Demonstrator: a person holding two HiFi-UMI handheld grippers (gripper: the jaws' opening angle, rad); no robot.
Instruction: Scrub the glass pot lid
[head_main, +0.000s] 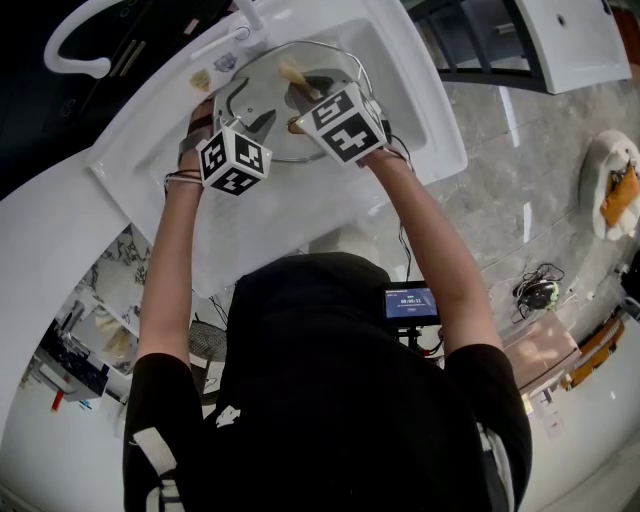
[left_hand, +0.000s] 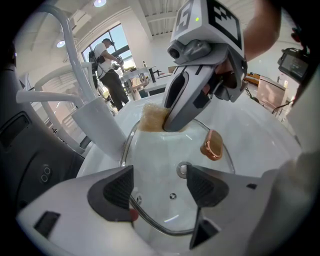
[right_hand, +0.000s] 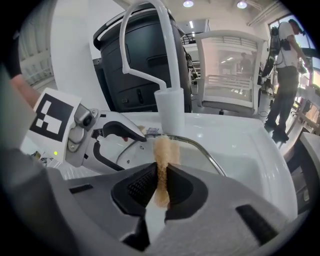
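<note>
The glass pot lid (head_main: 262, 92) lies in the white sink basin (head_main: 405, 95), its metal rim (right_hand: 201, 148) and copper-coloured knob (left_hand: 212, 145) showing. My right gripper (right_hand: 161, 187) is shut on a tan sponge (right_hand: 163, 149). It holds the sponge (left_hand: 151, 118) against the lid's far edge. My left gripper (left_hand: 157, 186) is open over the near part of the lid (left_hand: 165, 155). The lid's centre screw shows between its fingers (left_hand: 114, 192), and nothing is clamped. Both marker cubes sit side by side above the basin in the head view.
A white curved faucet (right_hand: 145, 30) rises behind the lid, its spout (left_hand: 97, 127) hanging over the basin's back. Small scraps (head_main: 203, 78) lie on the sink's rim. A second sink (head_main: 570, 30) stands at the upper right. People (left_hand: 111, 65) stand far off.
</note>
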